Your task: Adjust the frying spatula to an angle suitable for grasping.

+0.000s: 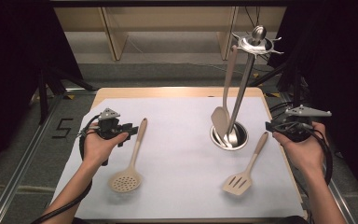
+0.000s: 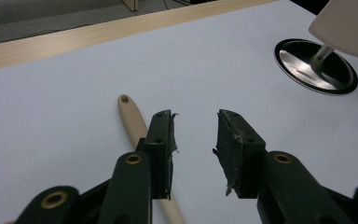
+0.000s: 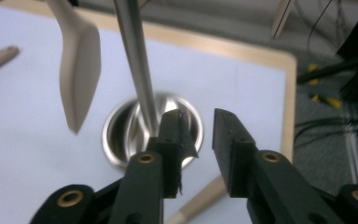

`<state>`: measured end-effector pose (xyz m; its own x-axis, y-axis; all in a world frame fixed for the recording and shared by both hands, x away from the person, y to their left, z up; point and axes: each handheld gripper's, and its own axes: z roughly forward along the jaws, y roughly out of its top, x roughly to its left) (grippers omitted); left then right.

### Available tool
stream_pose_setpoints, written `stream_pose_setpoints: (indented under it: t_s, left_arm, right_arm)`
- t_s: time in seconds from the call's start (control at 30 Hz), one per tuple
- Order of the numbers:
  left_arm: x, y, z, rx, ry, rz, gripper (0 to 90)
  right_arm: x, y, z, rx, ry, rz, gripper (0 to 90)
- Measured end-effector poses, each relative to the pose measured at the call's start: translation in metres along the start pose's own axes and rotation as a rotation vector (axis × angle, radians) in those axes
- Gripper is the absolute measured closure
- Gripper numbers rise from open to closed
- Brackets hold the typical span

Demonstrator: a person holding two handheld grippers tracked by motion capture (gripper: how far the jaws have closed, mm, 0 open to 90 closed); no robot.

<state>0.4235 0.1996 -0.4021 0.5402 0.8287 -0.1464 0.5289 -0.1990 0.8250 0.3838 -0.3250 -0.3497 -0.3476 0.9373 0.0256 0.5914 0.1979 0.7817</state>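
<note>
A beige perforated skimmer (image 1: 127, 179) lies at the left of the white table cover, its handle (image 2: 132, 123) pointing away from me. My left gripper (image 1: 127, 131) hovers open at that handle's end; in the left gripper view (image 2: 195, 140) the handle passes under the left jaw and nothing is between the jaws. A beige slotted turner (image 1: 239, 183) lies at the right. My right gripper (image 1: 269, 126) is open just past its handle tip (image 3: 199, 201), facing the metal utensil stand (image 1: 241, 88). A beige spatula (image 1: 222, 112) hangs from the stand's top ring.
The stand's round steel base (image 3: 116, 140) sits on the cover right of centre, with its pole (image 3: 137, 70) rising and the hanging spatula blade (image 3: 77, 65) beside it. The table's wooden edge (image 1: 177, 92) runs along the back. Cables lie on the floor at the right.
</note>
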Motion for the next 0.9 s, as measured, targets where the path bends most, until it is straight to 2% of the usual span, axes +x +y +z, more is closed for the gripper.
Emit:
stream_pose_setpoints:
  t_s: [0.03,0.07,0.1,0.13,0.2,0.23,0.27,0.3,0.33,0.37,0.4,0.43,0.53,0.57,0.6,0.73,0.83,0.9]
  left_arm:
    - [0.000,0.000,0.000,-0.009,0.006,0.001,63.1]
    - [0.000,0.000,-0.001,-0.009,0.006,-0.002,62.8]
    - [0.000,0.001,-0.001,-0.010,0.007,-0.004,62.6]
    - [0.000,0.001,-0.001,-0.011,0.009,0.000,62.5]
    - [0.001,0.001,-0.002,-0.015,0.010,0.002,62.4]
    - [0.001,0.001,-0.002,-0.011,0.009,0.005,62.4]
    - [0.001,0.001,-0.002,-0.012,0.011,0.003,62.3]
    - [0.001,0.000,-0.001,-0.017,0.016,0.000,62.2]
    - [0.001,0.000,-0.001,-0.010,0.013,0.002,62.2]
    - [0.003,0.000,-0.002,0.010,0.013,0.023,62.2]
    - [0.002,0.000,-0.001,0.006,0.011,0.018,62.1]
    - [0.001,-0.001,-0.001,0.008,0.012,0.014,62.1]
    - [0.001,0.000,-0.001,0.010,0.015,0.025,62.1]
    - [0.001,0.000,-0.001,0.007,0.017,0.025,62.2]
    - [0.001,0.000,-0.001,0.005,0.017,0.020,62.2]
    - [0.002,-0.001,-0.001,0.010,0.019,0.018,62.2]
    - [0.002,-0.002,0.001,0.001,0.018,0.006,62.0]
    - [0.002,-0.003,0.000,0.012,0.021,0.018,62.0]
  right_arm:
    - [0.000,-0.003,0.003,0.023,0.010,-0.016,88.2]
    - [0.001,-0.007,0.007,0.047,0.028,-0.021,90.0]
    - [0.004,-0.010,0.009,0.107,0.050,0.019,90.0]
    - [0.006,-0.013,0.012,0.153,0.066,0.011,90.0]
    - [0.010,-0.019,0.020,0.195,0.095,0.012,90.0]
    - [0.014,-0.022,0.024,0.219,0.116,0.030,90.0]
    - [0.014,-0.024,0.026,0.265,0.144,0.009,90.0]
    - [0.019,-0.028,0.030,0.288,0.147,0.026,90.0]
    - [0.022,-0.032,0.036,0.281,0.138,0.022,90.0]
    - [0.022,-0.035,0.040,0.308,0.151,-0.009,90.0]
    - [0.022,-0.038,0.045,0.315,0.158,-0.041,90.0]
    - [0.025,-0.041,0.049,0.363,0.163,-0.037,90.0]
    - [0.034,-0.049,0.061,0.442,0.183,-0.054,90.0]
    - [0.035,-0.051,0.067,0.440,0.199,-0.089,90.0]
    - [0.037,-0.052,0.069,0.482,0.201,-0.099,90.0]
    - [0.043,-0.056,0.079,0.547,0.212,-0.119,90.0]
    - [0.043,-0.060,0.085,0.574,0.215,-0.135,90.0]
    - [0.043,-0.061,0.086,0.602,0.216,-0.142,90.0]
